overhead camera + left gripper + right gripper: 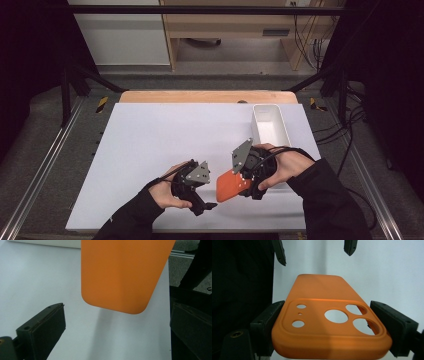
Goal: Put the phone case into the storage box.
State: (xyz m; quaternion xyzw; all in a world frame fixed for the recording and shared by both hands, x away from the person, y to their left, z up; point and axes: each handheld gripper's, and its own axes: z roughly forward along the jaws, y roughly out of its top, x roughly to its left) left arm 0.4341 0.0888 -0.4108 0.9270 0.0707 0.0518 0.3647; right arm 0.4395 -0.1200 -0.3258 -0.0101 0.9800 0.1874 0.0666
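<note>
Matte orange phone case (329,322), round-cornered, clamped in R gripper (332,325); L gripper (112,335) jaws wide, empty.

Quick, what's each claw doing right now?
Left claw: open, holding nothing.
Right claw: shut on the orange case.

Beyond the white-topped table (150,140) lie grey floor (210,80), a wooden cabinet (240,25) and dark frame rails (45,160).
</note>
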